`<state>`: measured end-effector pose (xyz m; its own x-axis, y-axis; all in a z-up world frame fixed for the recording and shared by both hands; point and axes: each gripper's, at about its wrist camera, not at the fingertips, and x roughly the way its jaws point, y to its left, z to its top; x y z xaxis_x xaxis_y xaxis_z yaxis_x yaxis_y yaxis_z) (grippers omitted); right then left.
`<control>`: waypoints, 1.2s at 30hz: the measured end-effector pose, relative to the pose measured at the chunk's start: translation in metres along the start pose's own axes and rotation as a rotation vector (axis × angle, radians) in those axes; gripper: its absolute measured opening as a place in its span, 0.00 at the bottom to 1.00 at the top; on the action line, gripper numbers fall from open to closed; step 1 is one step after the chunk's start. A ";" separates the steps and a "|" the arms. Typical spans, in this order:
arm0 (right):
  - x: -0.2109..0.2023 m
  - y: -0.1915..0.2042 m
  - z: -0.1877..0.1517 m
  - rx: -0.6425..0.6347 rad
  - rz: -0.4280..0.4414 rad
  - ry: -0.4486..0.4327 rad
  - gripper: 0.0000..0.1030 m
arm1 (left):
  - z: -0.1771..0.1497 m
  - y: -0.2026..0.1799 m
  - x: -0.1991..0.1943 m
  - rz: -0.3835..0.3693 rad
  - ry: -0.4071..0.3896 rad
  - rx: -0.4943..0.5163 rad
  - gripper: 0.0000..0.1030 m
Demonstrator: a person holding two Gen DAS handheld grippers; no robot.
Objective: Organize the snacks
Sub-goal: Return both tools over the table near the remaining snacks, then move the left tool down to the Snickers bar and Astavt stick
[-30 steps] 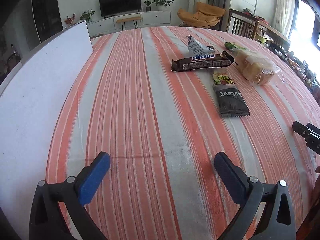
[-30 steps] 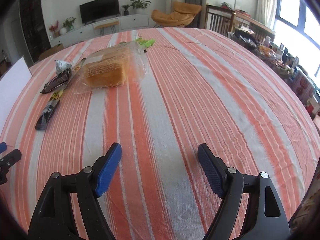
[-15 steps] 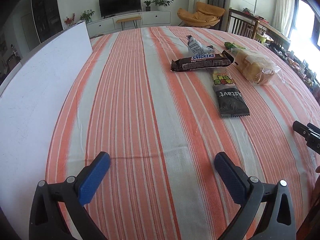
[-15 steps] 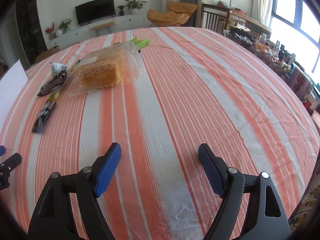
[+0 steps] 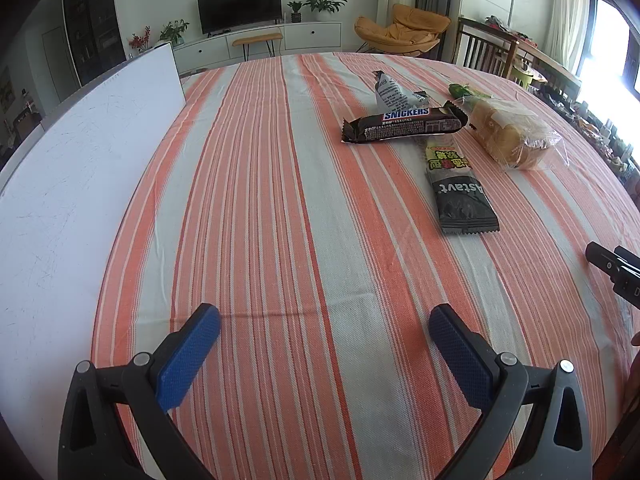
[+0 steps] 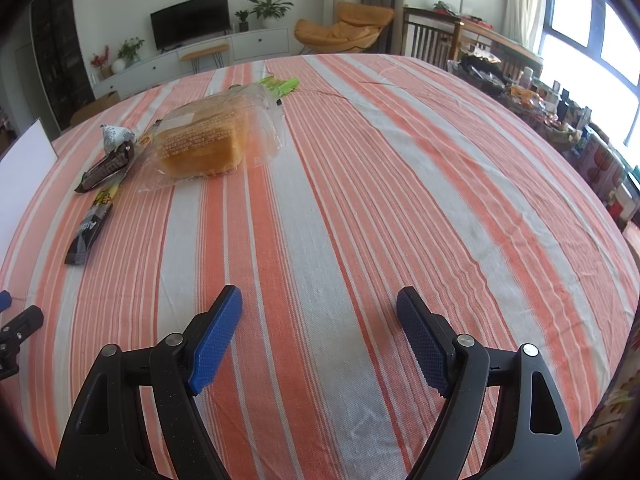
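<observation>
From the left wrist, the left gripper (image 5: 324, 326) hangs jaws wide over bare striped table (image 5: 280, 220); a white board (image 5: 80, 168) borders left, with the Snickers bar (image 5: 404, 125), dark wafer pack (image 5: 460, 192) and bagged bread (image 5: 508, 136) far right. From the right wrist, the right gripper (image 6: 320, 312) is jaws wide, snacks far left, a green packet (image 6: 280, 85) partly hidden behind the bread.

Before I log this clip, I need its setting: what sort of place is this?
Most likely a home living-dining room: a flat black television on a long white cabinet, an orange lounge chair, and a striped orange-and-white tablecloth with packaged snacks on it.
</observation>
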<state>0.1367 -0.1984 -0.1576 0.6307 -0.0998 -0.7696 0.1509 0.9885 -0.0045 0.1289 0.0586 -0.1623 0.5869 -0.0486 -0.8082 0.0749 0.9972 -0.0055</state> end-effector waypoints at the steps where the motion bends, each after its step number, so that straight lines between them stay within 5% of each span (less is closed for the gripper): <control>1: 0.000 0.000 0.000 0.000 0.000 0.000 0.80 | 0.000 0.000 0.000 0.000 0.000 0.000 1.00; 31: 0.000 0.000 0.000 0.001 -0.001 0.000 0.80 | 0.001 -0.001 0.000 -0.004 0.001 0.004 1.00; 36: 0.000 0.000 0.000 0.001 -0.001 0.000 0.80 | 0.017 0.011 -0.004 -0.121 0.055 -0.046 1.00</control>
<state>0.1365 -0.1979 -0.1573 0.6303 -0.1007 -0.7698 0.1525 0.9883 -0.0043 0.1408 0.0692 -0.1487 0.5309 -0.1665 -0.8309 0.1042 0.9859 -0.1310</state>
